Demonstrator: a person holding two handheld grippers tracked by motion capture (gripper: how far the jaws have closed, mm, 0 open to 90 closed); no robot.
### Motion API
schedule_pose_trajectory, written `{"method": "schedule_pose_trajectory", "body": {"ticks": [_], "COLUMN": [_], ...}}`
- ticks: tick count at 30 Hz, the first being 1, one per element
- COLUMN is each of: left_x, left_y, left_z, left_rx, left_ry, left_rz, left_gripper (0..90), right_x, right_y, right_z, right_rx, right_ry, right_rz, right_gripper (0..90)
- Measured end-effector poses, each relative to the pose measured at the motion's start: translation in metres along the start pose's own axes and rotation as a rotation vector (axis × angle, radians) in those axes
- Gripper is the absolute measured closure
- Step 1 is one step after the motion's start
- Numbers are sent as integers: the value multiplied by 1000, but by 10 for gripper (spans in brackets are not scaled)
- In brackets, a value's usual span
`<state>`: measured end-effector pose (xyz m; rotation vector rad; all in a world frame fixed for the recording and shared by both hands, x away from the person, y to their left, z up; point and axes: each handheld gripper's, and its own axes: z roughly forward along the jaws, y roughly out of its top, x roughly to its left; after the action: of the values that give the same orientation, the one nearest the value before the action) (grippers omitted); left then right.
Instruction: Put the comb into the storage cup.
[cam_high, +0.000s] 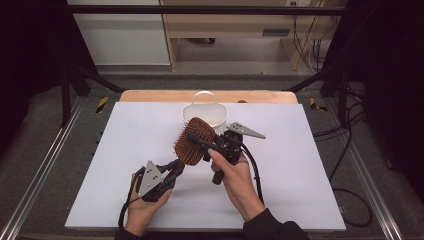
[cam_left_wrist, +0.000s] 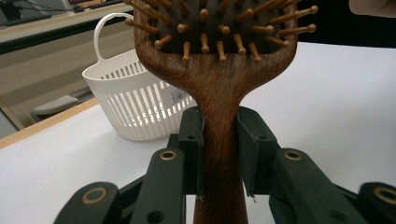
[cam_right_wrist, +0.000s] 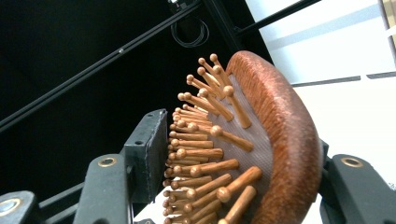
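A wooden paddle hairbrush (cam_high: 195, 141) with wooden pins is held above the white table sheet (cam_high: 300, 165), tilted up toward the far side. My left gripper (cam_high: 176, 166) is shut on its handle (cam_left_wrist: 219, 102), one pad on each side of the narrow neck. My right gripper (cam_high: 192, 139) comes in from the right and spans the brush head (cam_right_wrist: 280, 130). One pad (cam_right_wrist: 149, 149) rests against the pin tips, and the other jaw sits behind the wooden back.
A white slatted plastic basket (cam_high: 204, 112) with a loop handle stands just beyond the brush near the table's far edge (cam_left_wrist: 135, 107). The wooden table edge (cam_high: 150, 95) shows behind the sheet. Black frame bars rise at both far corners.
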<state>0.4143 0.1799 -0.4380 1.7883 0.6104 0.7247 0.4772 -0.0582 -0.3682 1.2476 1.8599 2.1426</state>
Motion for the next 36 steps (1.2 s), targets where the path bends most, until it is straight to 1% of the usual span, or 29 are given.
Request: {"method": "schedule_pose_trajectory", "body": {"ticks": [2, 5, 8, 12, 14, 16, 18, 20, 22, 27, 31, 33, 34, 35, 36], "left_x": [0, 2, 3, 3, 4, 4, 4, 5, 5, 7, 6, 5, 5, 5, 6], "left_y": [0, -1, -2, -2, -3, -4, -4, -4, -4, -6, -5, -4, -3, -3, -2], "left_z": [0, 0, 0, 0, 0, 1, 1, 1, 1, 2, 2, 1, 1, 0, -1], "left_rx": [-3, -4, -2, -1, -1, -1, -2, -5, -3, 2, -12, -23, -31, -38, -40], "left_ry": [-1, 3, 9, 8, 6, 1, 0, 0, 1, -9, -9, -8, -2, -4, 2], "left_rz": [-8, -10, -14, -13, -20, -27, -31, -32, -38, -52, -48, -35, -34, -43, -61], "left_gripper": [724, 724, 724, 724, 724, 724, 724, 723, 723, 721, 717, 691, 643, 591, 543], "right_x": [0, 1, 4, 7, 8, 10, 13, 14, 13, 13, 12, 11, 11, 10, 9], "right_y": [0, 1, 1, 0, 0, 2, 2, 2, 2, 1, 2, 4, 6, 8, 11], "right_z": [0, 1, 2, 2, 2, 2, 3, 3, 4, 7, 7, 6, 5, 4, 2], "right_rx": [1, -1, 0, 0, 3, 24, 32, 28, 25, 28, 21, 15, 8, 1, -9], "right_ry": [4, 12, 21, 11, 9, 19, 13, 5, -2, -24, -27, -32, -43, -51, -54], "right_rz": [1, 14, 7, 0, -6, -48, -67, -64, -50, -48, -37, -28, -38, -44, -33], "right_gripper": [432, 446, 448, 450, 468, 481, 489, 495, 500, 515, 519, 518, 517, 517, 516]}}
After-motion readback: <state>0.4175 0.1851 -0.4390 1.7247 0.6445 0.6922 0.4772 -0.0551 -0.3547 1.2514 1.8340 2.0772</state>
